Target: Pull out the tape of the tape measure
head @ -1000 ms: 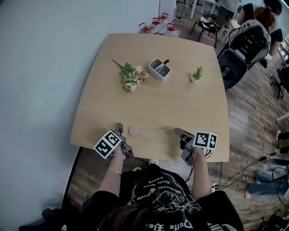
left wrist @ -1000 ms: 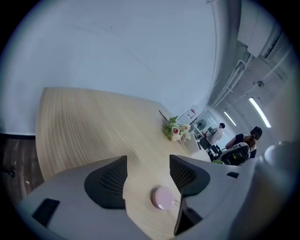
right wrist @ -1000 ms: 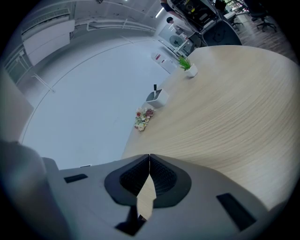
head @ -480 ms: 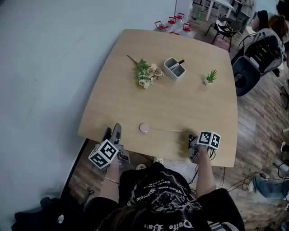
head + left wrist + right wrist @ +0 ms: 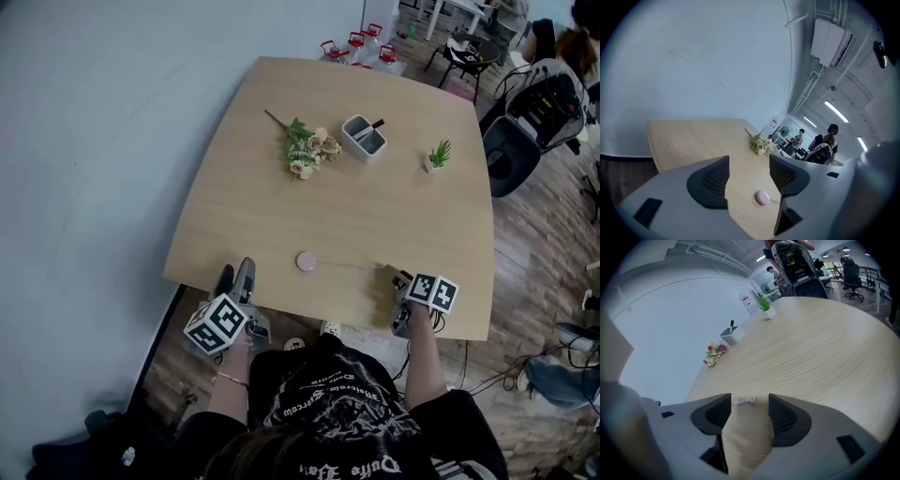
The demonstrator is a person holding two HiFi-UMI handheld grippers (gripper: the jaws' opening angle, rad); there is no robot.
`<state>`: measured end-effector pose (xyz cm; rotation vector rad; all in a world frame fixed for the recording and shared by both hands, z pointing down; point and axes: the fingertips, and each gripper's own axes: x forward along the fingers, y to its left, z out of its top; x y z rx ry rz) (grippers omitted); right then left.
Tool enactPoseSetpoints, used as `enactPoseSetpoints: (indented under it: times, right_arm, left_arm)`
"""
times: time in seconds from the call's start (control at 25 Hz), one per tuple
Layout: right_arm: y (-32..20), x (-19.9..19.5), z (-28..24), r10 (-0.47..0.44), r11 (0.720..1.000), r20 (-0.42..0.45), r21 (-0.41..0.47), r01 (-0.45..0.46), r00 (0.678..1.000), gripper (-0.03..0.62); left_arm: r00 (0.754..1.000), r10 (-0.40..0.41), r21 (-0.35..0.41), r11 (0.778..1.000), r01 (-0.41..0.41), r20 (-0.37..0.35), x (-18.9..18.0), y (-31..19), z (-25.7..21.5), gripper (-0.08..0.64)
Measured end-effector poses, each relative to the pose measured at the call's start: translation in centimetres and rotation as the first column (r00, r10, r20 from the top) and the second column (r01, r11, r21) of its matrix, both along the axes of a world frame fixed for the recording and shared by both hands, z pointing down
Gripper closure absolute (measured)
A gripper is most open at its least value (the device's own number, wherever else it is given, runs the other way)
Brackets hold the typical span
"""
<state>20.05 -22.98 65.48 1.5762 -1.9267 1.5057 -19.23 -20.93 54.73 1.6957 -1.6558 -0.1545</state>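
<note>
— What is counted?
— One tape measure point(image 5: 306, 261), near the table's point(image 5: 375, 206) front edge, tape point(image 5: 352, 265) pulled out.
— Grippers?
— Two: left gripper point(image 5: 749, 161) is held wide; right gripper point(image 5: 749, 401) has just been opened, tape end point(image 5: 744, 401) loose between the jaw tips.

wooden table point(image 5: 262, 216) | tape measure point(image 5: 306, 261) | flowers point(image 5: 307, 155) | pen holder point(image 5: 364, 140) | potted plant point(image 5: 436, 156)

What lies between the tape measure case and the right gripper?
Head view: only the pulled-out tape. The right gripper has just been opening its jaws; the tape's end lies at their tips, ungripped.
</note>
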Motion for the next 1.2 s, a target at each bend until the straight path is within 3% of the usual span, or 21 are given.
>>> enactPoseSetpoints:
  times: [0.2, 0.32, 0.64, 0.8, 0.92, 1.12, 1.2]
  right_arm:
    - [0.7, 0.3, -2.9, -0.008, 0.993, -0.099, 0.117, 0.019, 0.995, 0.311]
    - [1.3, 0.1, -6.0, -0.014, 0.971, -0.165, 0.232, 0.053, 0.986, 0.310]
    - [3.2, -0.7, -15.3, 0.061, 0.875, -0.394, 0.463, 0.141, 0.917, 0.310]
    - [5.1, -1.5, -19.6, 0.126, 0.809, -0.443, 0.564, 0.167, 0.887, 0.310]
    - [7.1, -2.5, -21.9, 0.168, 0.758, -0.478, 0.622, 0.197, 0.862, 0.310]
    - [9.2, -4.2, -22.0, 0.159, 0.745, -0.547, 0.613, 0.264, 0.822, 0.310]
    - [9.2, -4.6, -22.0, 0.161, 0.739, -0.550, 0.618, 0.269, 0.820, 0.310]
  left_arm:
    - [0.994, 0.090, 0.032, 0.995, -0.093, 0.068, 1.6, -0.3, -1.0, 0.284]
    - [0.975, 0.177, 0.065, 0.980, -0.186, 0.134, 3.4, -0.4, -2.2, 0.284]
    - [0.886, 0.373, 0.156, 0.892, -0.425, 0.277, 8.5, 0.6, -5.8, 0.284]
    - [0.824, 0.394, 0.226, 0.831, -0.509, 0.408, 9.7, 1.7, -8.9, 0.284]
    - [0.806, 0.397, 0.287, 0.788, -0.545, 0.439, 10.3, 3.1, -10.8, 0.284]
    - [0.756, 0.405, 0.252, 0.772, -0.584, 0.514, 10.2, 4.8, -9.7, 0.284]
    - [0.751, 0.407, 0.249, 0.769, -0.589, 0.520, 10.1, 4.8, -9.4, 0.284]
